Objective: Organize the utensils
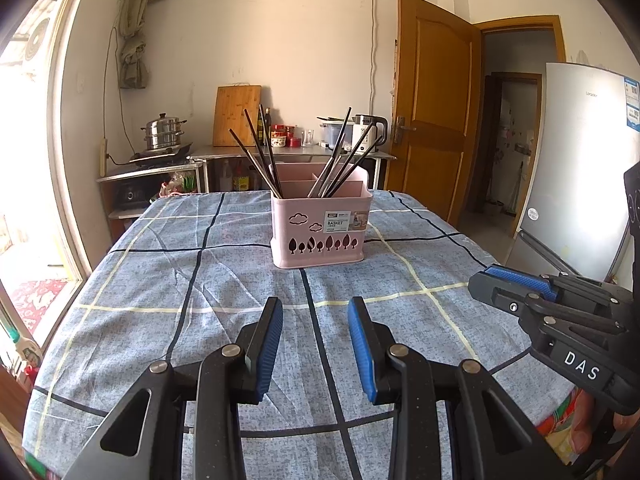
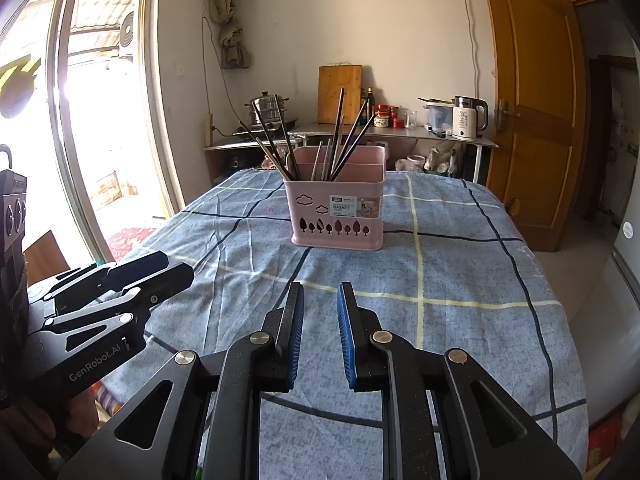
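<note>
On counter (image 1: 140, 280), mid-cloth: pink basket (image 1: 318, 232) standing upright, divided into compartments. Dark chopsticks (image 1: 260, 152) fan out of its left section; second bunch (image 1: 340, 156) leans out of section further right. Front compartment contents hidden by wall. Left claw (image 1: 315, 354) hovers low over checked cloth, well short of basket, pads parted with bare gap, gripping nothing. Right claw (image 2: 320, 336) alongside, narrower gap, likewise empty, touching nothing.
</note>
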